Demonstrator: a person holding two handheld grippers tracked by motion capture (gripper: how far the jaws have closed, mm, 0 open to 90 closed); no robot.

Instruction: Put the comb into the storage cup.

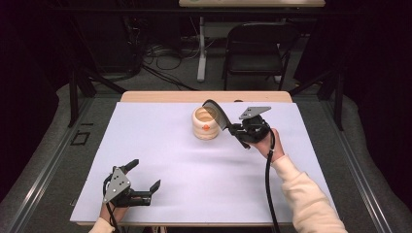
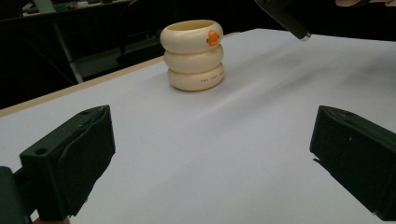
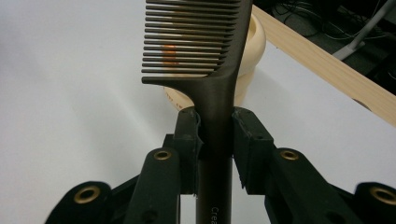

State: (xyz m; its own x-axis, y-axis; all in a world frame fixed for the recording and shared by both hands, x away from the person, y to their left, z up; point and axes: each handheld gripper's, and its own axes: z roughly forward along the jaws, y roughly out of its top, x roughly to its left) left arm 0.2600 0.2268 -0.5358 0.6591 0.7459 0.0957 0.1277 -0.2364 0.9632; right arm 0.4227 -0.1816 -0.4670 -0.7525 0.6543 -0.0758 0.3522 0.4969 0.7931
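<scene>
Right gripper view: the comb is cut off at the 12 o'clock edge, so its full toothed length cannot be established; the handle runs out at 6 o'clock, its printed lettering truncated after a few characters. The comb's teeth and spine hide most of the cream ringed holder; an orange mark on it shows through the teeth only as a blur.

Left gripper view: both jaws of the left gripper are cropped at the 6 o'clock edge. Small print on the holder's lowest ring is too small to read. At 1 o'clock, a dark handle tip is cut off by the top edge.

High view: the holder's interior is too small to assess.
</scene>
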